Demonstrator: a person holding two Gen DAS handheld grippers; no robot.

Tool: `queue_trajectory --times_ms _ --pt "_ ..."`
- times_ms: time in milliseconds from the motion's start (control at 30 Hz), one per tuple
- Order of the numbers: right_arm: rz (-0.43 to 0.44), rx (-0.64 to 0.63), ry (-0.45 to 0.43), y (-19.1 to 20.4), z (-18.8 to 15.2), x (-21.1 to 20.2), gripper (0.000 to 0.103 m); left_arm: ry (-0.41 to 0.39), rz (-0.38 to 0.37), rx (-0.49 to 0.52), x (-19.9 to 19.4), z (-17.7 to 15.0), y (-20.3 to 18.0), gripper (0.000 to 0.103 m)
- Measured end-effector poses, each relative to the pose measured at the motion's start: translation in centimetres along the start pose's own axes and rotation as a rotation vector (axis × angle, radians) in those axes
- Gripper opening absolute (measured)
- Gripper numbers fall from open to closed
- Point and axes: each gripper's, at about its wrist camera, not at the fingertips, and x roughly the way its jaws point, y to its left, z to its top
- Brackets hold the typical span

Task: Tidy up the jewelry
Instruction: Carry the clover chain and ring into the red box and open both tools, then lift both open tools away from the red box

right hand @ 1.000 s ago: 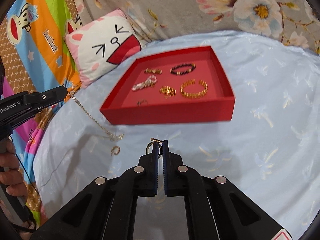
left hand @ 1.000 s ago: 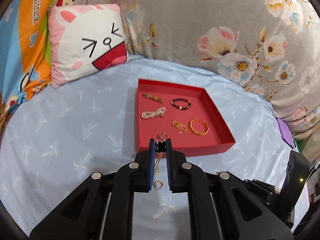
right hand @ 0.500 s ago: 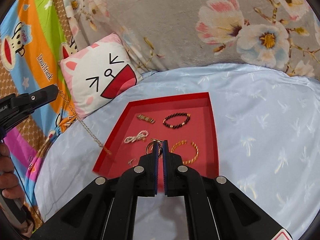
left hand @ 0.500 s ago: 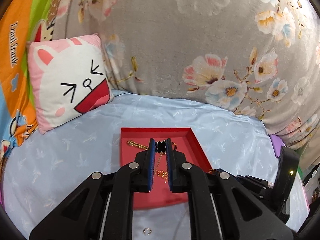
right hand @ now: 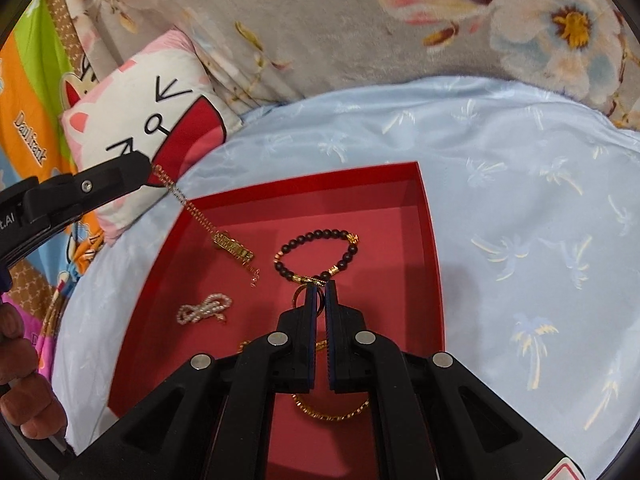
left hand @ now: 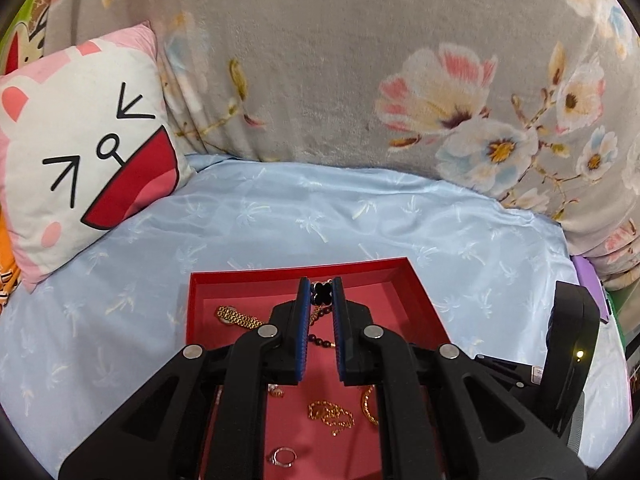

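A red tray (left hand: 416, 288) lies on the blue sheet under both grippers. My left gripper (left hand: 320, 284) is shut on a black clover pendant (left hand: 320, 294). Its gold chain (right hand: 188, 208) hangs from the left gripper (right hand: 108, 180) down into the tray's left part, ending by a gold link bracelet (right hand: 234, 248). My right gripper (right hand: 320, 286) is shut on a small gold ring (right hand: 299, 298) above the tray's middle. In the tray lie a black bead bracelet (right hand: 320, 236), a pearl bracelet (right hand: 204, 310), a gold bangle (right hand: 332, 414), a loose gold chain (left hand: 332, 412) and a silver ring (left hand: 284, 456).
A pink and white cartoon pillow (left hand: 80, 152) leans at the back left. A grey floral blanket (left hand: 360, 80) rises behind the tray. Blue sheet (right hand: 540, 240) spreads to the tray's right. A person's hand (right hand: 20, 360) holds the left gripper's handle.
Both grippers have moved forward from the near sheet to above the tray. The chain that trailed on the sheet now hangs into the tray. Neither jaw has changed.
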Motion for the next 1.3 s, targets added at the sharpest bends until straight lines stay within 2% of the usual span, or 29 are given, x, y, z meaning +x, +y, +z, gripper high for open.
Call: queue_trajectory --times_ms 167,267,333,367,633,867,1100,1133,1233,1300 --pt "-0.012 0.017 0.024 -0.5 0.0 1.4 0.004 0.022 0.011 -0.009 2.0 -0.3 0.5 0.011" --pt "-0.024 0.029 0.007 -0.9 -0.2 1.2 0.007 0.027 0.008 -0.032 2.2 -0.6 1.1 0.012" --pt "-0.032 0.032 -0.008 -1.0 -0.3 0.9 0.007 0.020 0.018 -0.038 1.8 -0.7 1.4 0.026" --pt "-0.032 0.035 -0.018 -1.1 -0.3 0.5 0.007 0.010 0.026 -0.033 1.4 -0.8 1.4 0.029" --pt "-0.028 0.044 -0.108 -1.2 -2.0 -4.9 0.007 -0.030 0.043 -0.045 -2.8 -2.3 2.0 0.033" --pt "-0.060 0.012 -0.145 -0.6 -6.8 -10.7 0.007 -0.030 0.056 -0.062 -7.3 -5.8 2.5 0.033" --pt "-0.093 0.006 -0.111 0.1 -12.8 -14.1 0.009 0.024 0.063 -0.092 -10.3 -11.2 3.2 0.036" --pt "-0.095 0.007 -0.105 0.2 -13.6 -14.3 0.011 0.032 0.065 -0.095 -10.6 -11.8 3.3 0.038" --pt "-0.095 0.015 -0.079 0.6 -16.3 -14.7 0.025 0.056 0.072 -0.111 -11.3 -14.0 3.7 0.046" --pt "-0.110 0.008 -0.061 1.0 -17.8 -14.5 0.028 0.070 0.082 -0.117 -11.6 -15.6 3.8 0.050"
